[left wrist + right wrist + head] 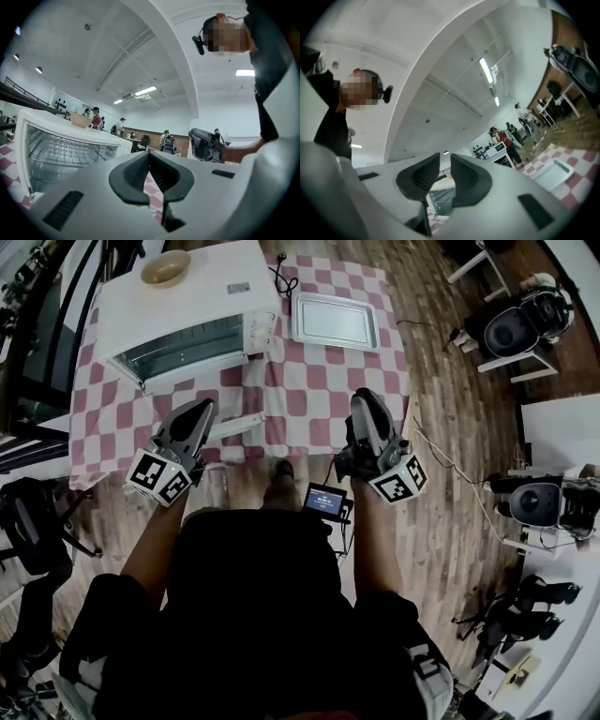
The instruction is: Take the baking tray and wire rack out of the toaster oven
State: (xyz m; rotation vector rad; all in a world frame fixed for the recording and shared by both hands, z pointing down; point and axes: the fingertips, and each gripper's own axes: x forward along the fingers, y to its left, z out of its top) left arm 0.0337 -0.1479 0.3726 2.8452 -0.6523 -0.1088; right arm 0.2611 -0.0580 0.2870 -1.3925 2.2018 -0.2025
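Tabletop draped in a red-and-white checked cloth, and on it the boxy white toaster oven sits at eleven o'clock from the person, with a round wooden bowl resting on its flat roof. Look at the baking tray: a shallow rectangular pan of dull silver metal with a raised rim, lying flat on the cloth at three o'clock of the oven, just beside it and already outside. The wire rack is in the oven cavity, its thin parallel metal bars gleaming behind the white front frame. Both tools are held back at the near edge, at six o'clock of the tabletop, clear of the oven. The left hand-held gripper has its ribbed dark pads pressed together with nothing between them, only checked cloth showing below. The right hand-held gripper is tilted up toward the ceiling, its ridged black pads a narrow slit apart and empty. Wooden floor planks run round the tabletop.
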